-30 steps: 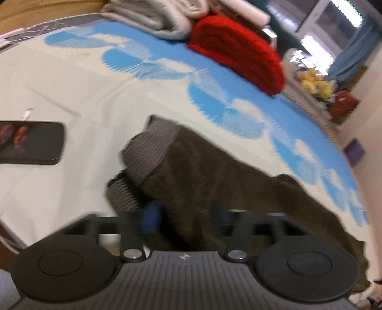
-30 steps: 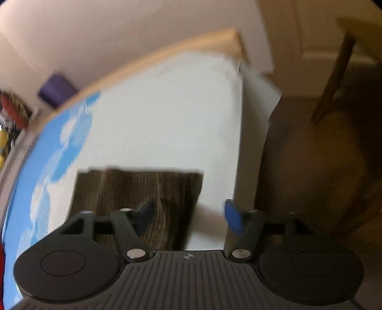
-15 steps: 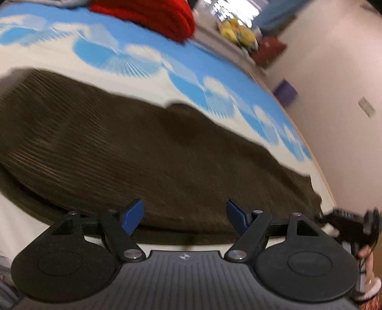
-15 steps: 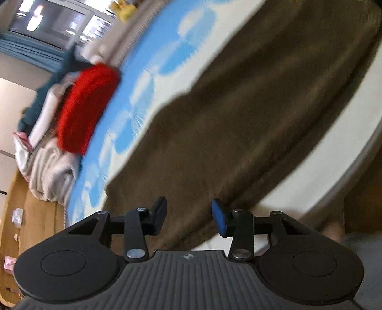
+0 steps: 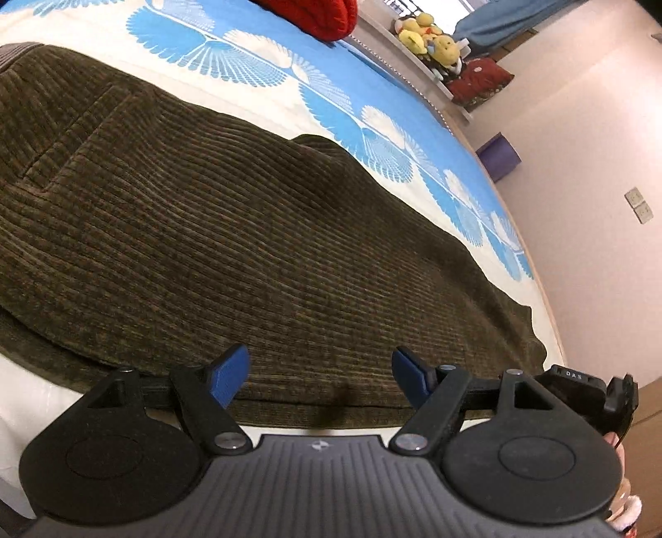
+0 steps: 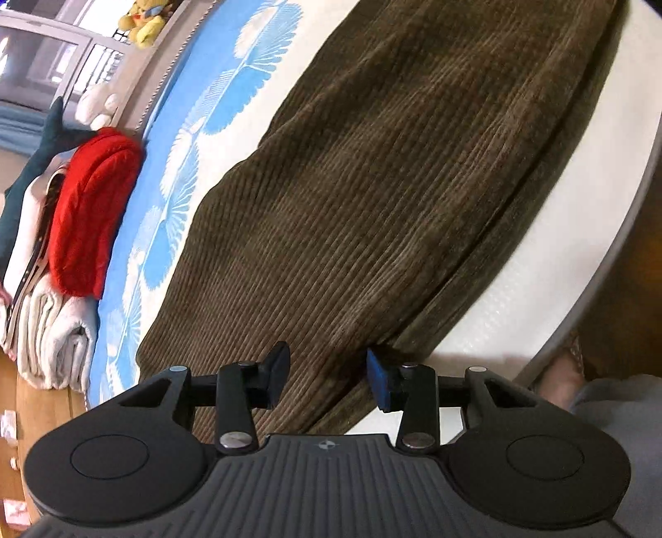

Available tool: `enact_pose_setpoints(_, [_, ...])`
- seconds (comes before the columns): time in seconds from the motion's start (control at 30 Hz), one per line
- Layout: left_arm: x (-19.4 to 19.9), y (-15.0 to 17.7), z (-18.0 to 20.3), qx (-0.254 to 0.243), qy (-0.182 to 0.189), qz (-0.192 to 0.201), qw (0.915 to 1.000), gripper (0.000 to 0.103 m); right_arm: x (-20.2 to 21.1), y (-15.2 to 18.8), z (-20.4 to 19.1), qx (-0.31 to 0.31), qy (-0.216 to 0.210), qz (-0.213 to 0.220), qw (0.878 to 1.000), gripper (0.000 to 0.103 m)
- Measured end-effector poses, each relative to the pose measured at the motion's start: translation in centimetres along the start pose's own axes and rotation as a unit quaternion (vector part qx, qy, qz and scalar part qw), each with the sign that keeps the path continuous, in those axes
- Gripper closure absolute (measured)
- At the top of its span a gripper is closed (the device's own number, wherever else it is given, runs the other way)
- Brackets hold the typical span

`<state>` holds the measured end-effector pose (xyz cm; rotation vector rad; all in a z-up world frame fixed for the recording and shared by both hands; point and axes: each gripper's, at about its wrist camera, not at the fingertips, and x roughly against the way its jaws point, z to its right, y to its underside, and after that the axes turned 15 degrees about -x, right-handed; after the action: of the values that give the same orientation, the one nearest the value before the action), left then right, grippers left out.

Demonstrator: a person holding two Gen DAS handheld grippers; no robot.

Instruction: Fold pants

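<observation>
While both tools hang low over the near edge of a bed (image 5: 25, 397), a pair of olive-brown corduroy pants (image 5: 231, 231) lies spread flat along the cream part of the bed's blue-and-white fan-patterned sheet (image 5: 372, 136), its long near seam running just inside the mattress edge.

The left hand-held gripper (image 5: 320, 370) hovers above that near seam with its blue-padded jaws standing wide apart and nothing between them. The right hand-held gripper (image 6: 327, 372) sits over the same seam further along the pants; its jaws have just been closing and now stand narrower, with a raised ridge of corduroy between the pads, though the fingers (image 6: 378, 383) do not visibly press on it. In the left wrist view the right tool shows at the pants' far right end, by the bed's corner.

A bare strip of cream sheet runs between the pants and the mattress edge, narrow near the grippers and wider toward the corner. Beyond the pants' far seam the blue patterned band lies clear as far as a red knitted bundle (image 6: 93, 215) and folded pale grey towels (image 6: 53, 343) stacked past the waist end. Yellow plush toys (image 5: 430, 35) sit on a ledge behind the bed.

A second ago the left camera looked at a crumpled waistband and a dark phone, and the right one at a cuff by the bed's corner; both now face the flattened trouser legs from close above.
</observation>
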<state>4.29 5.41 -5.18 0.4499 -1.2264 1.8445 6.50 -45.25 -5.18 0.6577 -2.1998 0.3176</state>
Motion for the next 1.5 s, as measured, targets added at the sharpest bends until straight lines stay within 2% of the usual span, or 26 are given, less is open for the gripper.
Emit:
enact_pose_setpoints(0.03, [-0.1,0.0,0.2,-0.005,0.005,-0.002,1.0,0.022,0.1,0.2,-0.2,0.007,0.007,0.007,1.0,0.079])
enact_pose_setpoints(0.07, [-0.1,0.1,0.3,-0.008,0.013,-0.003,0.9999,0.023,-0.2,0.3,-0.5,0.016,0.019,0.015,1.0,0.087])
enact_pose_setpoints(0.2, [0.0,0.4,0.3,0.0,0.022,0.001,0.9998,0.022,0.0,0.6,-0.4,0.035,0.017,0.016,0.999,0.089])
enact_pose_setpoints(0.3, [0.0,0.5,0.1,0.009,0.023,0.0,0.9997,0.023,0.6,0.7,-0.1,0.044,0.008,0.016,0.999,0.098])
enact_pose_setpoints(0.47, [0.2,0.7,0.7,-0.011,0.013,0.003,0.9998,0.022,2.3,1.1,0.1,0.06,-0.025,0.026,0.998,0.1])
enact_pose_setpoints(0.57, [0.5,0.8,1.2,-0.025,0.018,0.003,0.9995,0.022,2.4,0.8,0.6,0.053,-0.023,0.014,0.998,0.103])
enact_pose_setpoints(0.7, [0.9,1.3,1.2,0.001,0.052,-0.001,0.9986,0.022,2.1,0.0,1.2,0.019,-0.021,0.006,1.0,0.097])
enact_pose_setpoints(0.77, [0.9,1.5,1.1,0.014,0.06,-0.004,0.9981,0.022,2.0,-0.2,1.2,0.01,-0.025,0.004,1.0,0.088])
enact_pose_setpoints(0.8, [0.7,1.6,1.1,0.023,0.063,-0.008,0.9977,0.022,1.9,-0.2,1.2,0.007,-0.022,0.005,1.0,0.075])
enact_pose_setpoints(0.83, [0.6,1.8,1.0,0.032,0.066,-0.013,0.9972,0.022,1.7,-0.2,1.2,0.005,-0.018,0.005,1.0,0.068])
enact_pose_setpoints(0.97, [0.0,2.1,0.7,0.055,0.072,-0.025,0.9956,0.022,1.4,-0.1,0.7,0.004,-0.018,0.003,1.0,0.062])
enact_pose_setpoints(1.13, [-0.3,1.6,0.2,0.076,0.074,-0.017,0.9942,0.022,1.2,0.1,0.3,0.005,-0.017,0.008,1.0,0.056])
enact_pose_setpoints(1.5, [-1.3,1.8,-0.5,0.124,0.077,-0.029,0.9889,0.023,0.8,0.3,-0.2,0.001,-0.012,0.013,1.0,0.053])
